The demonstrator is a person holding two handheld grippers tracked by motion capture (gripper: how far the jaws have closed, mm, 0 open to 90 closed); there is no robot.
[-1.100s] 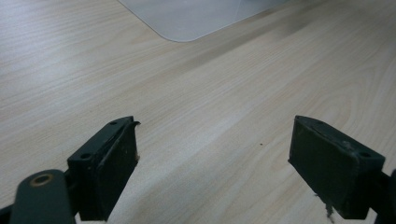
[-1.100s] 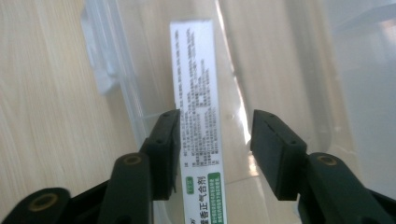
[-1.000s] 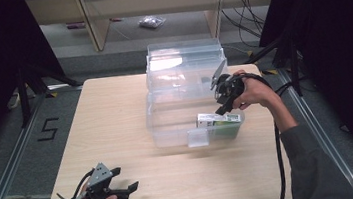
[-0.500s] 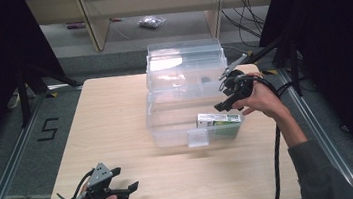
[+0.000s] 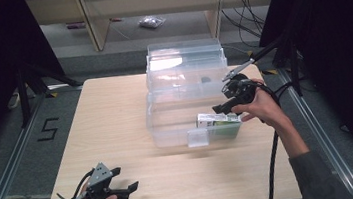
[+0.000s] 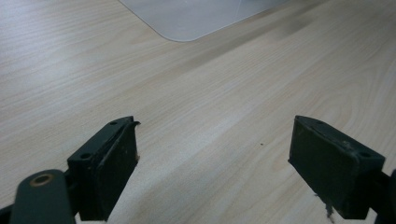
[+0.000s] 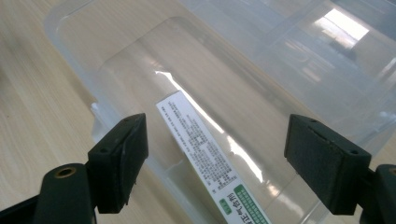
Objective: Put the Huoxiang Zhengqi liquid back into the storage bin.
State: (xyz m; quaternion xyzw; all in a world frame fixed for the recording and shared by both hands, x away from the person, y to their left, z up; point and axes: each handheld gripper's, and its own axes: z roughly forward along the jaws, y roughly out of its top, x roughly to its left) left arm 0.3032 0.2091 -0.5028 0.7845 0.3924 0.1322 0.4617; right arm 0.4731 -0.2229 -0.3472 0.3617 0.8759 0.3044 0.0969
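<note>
- High view first: the right gripper [image 5: 223, 103] is hanging over the clear plastic bin [image 5: 168, 130] in the middle of the table [image 5: 116, 116], right above the white-and-green box [image 5: 219, 123] that's lying inside it.
- Right gripper view settles it: jaws spread wide, nothing pinched. They've just been opening, and the box [image 7: 210, 158] sits on the bin floor below and between them, not touched by either pad.
- So my read is this is the let-go step of dropping the box into the bin. It looks placed already, and that hand is done with it.
- Where the box is: flat on the bottom of the bin, tucked into the near right corner, close to the bin's front wall.
- Long axis runs along that front wall, roughly parallel to the table's near edge. Printed white face is up. From the right gripper view the green end is the one nearer the gripper.
- Left gripper [image 5: 116, 182] is parked by the table's near left corner, jaws wide apart too, just bare wood under them in the left gripper view [image 6: 210, 177].
- Next move, I'd guess: lift the right gripper straight up clear of the bin rim without clipping the wall. The hinged lid [image 5: 185, 60] stands open at the back, so closing it may follow.
</note>
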